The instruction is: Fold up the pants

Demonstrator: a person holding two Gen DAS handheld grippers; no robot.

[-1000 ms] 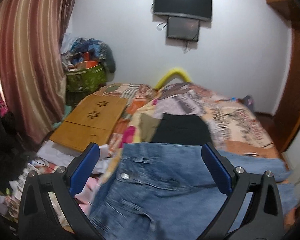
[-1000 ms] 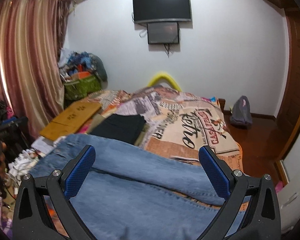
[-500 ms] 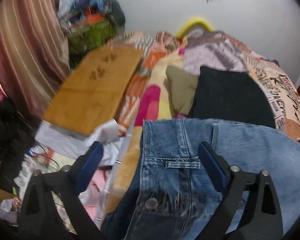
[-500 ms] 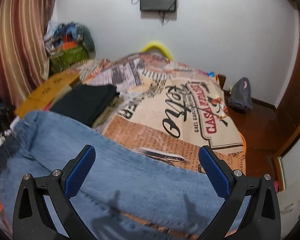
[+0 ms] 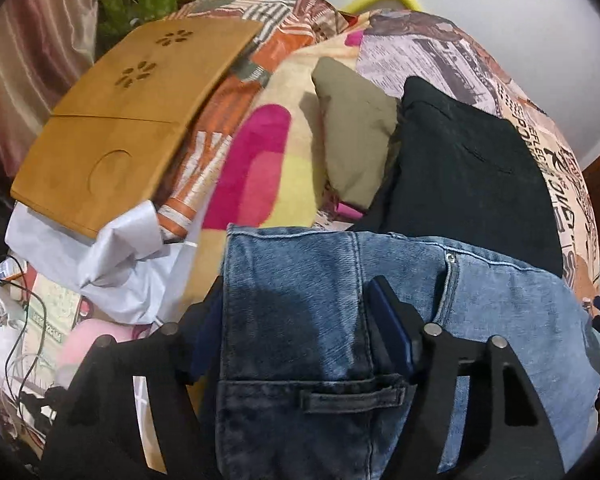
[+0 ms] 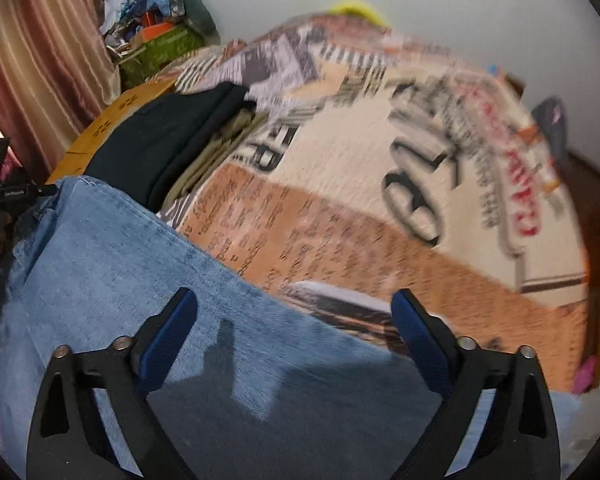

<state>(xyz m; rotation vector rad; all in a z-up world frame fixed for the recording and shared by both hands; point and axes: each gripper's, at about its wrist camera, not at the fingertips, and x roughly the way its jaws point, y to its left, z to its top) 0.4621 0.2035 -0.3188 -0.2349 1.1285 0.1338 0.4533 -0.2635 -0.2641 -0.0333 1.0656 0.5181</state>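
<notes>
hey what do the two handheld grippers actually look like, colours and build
Both match: the left gripper and right gripper have matte black plastic frames with triangular cut-outs, silver pivot pins, and two long fingers faced with dark blue textured pads. No cables, markings or sleeves are visible.

White wall (image 6: pixel 440 8), striped curtain (image 6: pixel 40 80)
</notes>
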